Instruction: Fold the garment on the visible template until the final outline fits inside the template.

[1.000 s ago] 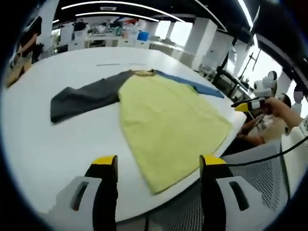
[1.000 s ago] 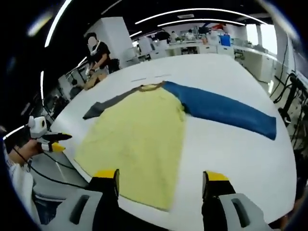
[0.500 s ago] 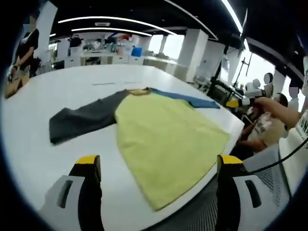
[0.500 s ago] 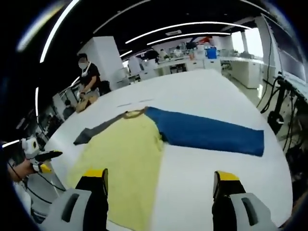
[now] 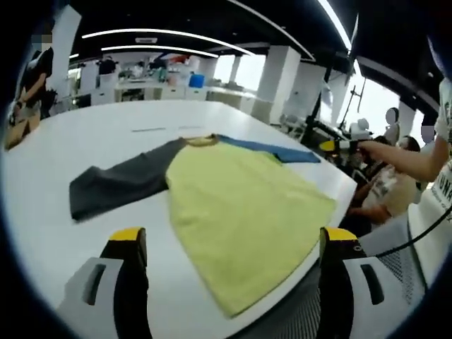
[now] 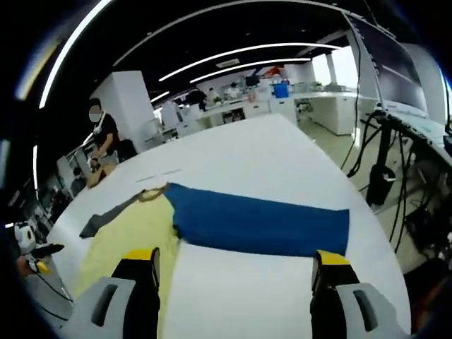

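The room is bright. Long ceiling lights [image 5: 148,34] glow white and look bent near the edges. Windows [image 6: 339,67] shine very white. The white table [image 5: 42,191] glares a bit. Shadows are soft. Far things look blurry.

garment [image 5: 240,205]: 1
sleeves: 2, 1 grey [image 5: 116,187], 1 blue [image 6: 261,226]
table [image 6: 240,159]: 1
grippers: 2, left [image 5: 232,244], right [image 6: 234,263]

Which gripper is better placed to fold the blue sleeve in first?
Probably the right gripper: the blue sleeve lies straight ahead between its open jaws. The left gripper faces the yellow body and grey sleeve.
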Demonstrator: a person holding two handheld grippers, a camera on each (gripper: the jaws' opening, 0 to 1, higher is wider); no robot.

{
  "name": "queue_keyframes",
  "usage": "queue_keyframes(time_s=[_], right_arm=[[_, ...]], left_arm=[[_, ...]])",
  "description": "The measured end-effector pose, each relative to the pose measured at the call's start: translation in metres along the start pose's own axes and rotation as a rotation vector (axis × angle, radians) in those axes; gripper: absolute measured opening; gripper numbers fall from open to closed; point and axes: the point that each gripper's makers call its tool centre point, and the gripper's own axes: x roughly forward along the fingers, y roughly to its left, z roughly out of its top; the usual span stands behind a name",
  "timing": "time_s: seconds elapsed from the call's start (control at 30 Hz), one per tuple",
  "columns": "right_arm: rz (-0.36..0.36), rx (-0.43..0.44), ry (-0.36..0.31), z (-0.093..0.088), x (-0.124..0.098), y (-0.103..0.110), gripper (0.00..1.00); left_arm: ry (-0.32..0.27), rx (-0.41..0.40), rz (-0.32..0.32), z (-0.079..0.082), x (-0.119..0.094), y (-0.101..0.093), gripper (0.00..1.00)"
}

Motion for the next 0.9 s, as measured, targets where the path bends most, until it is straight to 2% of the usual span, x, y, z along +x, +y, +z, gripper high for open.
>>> queue_keyframes(time_s=[0.1,0.27,0.33,0.47,0.6,0.8,0.9], right_arm=[[-0.040,-0.030,-0.002,0.000,0.007,-0.017,0.81],[-0.086,-0.007,-0.003,-0.003,0.015,-0.041,0.74],[-0.118,0.000,-0.007,-0.001,0.023,-0.065,0.72],[-0.147,0.034,-0.005,-0.002,0.027,-0.079,0.66],[-0.191,0.053,0.010,-0.002,0.040,-0.114,0.56],[-0.224,0.095,-0.001,-0.007,0.046,-0.133,0.43],[-0.261,0.092,0.023,-0.013,0.052,-0.145,0.35]], left_arm=[[0.002,-0.001,0.000,0.000,0.001,0.000,0.99],[0.010,-0.013,-0.002,-0.003,0.002,0.001,0.99],[0.001,-0.019,-0.003,-0.001,0.002,0.001,0.99],[-0.002,-0.026,-0.005,-0.001,0.004,0.003,0.99],[-0.005,-0.022,-0.002,0.000,0.006,0.004,0.99],[-0.004,-0.019,0.004,0.001,0.007,0.003,0.99],[-0.001,-0.018,0.008,0.001,0.006,0.004,0.99]])
